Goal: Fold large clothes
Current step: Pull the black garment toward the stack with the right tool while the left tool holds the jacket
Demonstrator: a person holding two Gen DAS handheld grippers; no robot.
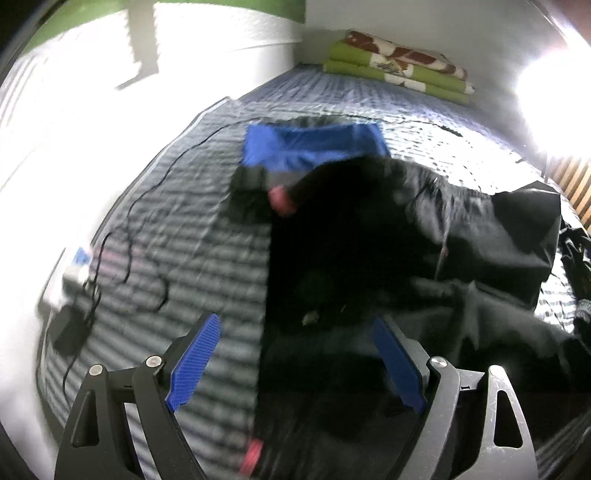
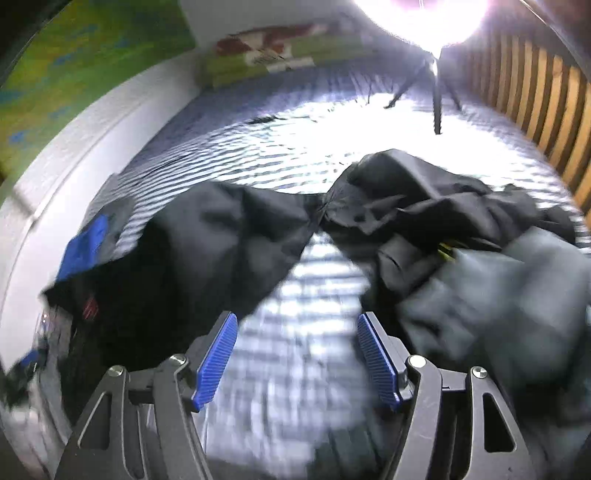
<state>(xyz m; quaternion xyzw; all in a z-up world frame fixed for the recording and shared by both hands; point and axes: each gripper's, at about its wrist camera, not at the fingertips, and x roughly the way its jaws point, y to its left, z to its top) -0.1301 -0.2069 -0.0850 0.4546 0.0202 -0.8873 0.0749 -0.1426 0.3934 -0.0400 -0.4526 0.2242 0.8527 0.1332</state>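
A large black garment [image 1: 369, 236] lies crumpled on the striped bed cover [image 1: 192, 236], with a blue panel [image 1: 310, 147] at its far end and small red tabs. My left gripper [image 1: 295, 332] hangs open just above the garment's near edge, nothing between its blue pads. In the right wrist view the same black garment [image 2: 207, 251] spreads to the left, and a heap of dark grey clothes [image 2: 461, 240] lies to the right. My right gripper [image 2: 295, 343] is open over a bare strip of bed cover [image 2: 303, 295] between the two. Both views are blurred by motion.
A folded green, white and red blanket [image 1: 399, 62] rests at the bed's far end against the wall. A thin black cable [image 1: 140, 236] and a dark adapter [image 1: 70, 328] lie on the left side. A slatted wooden rail [image 2: 535, 96] lines the right, beside a bright lamp [image 2: 432, 18] on a stand.
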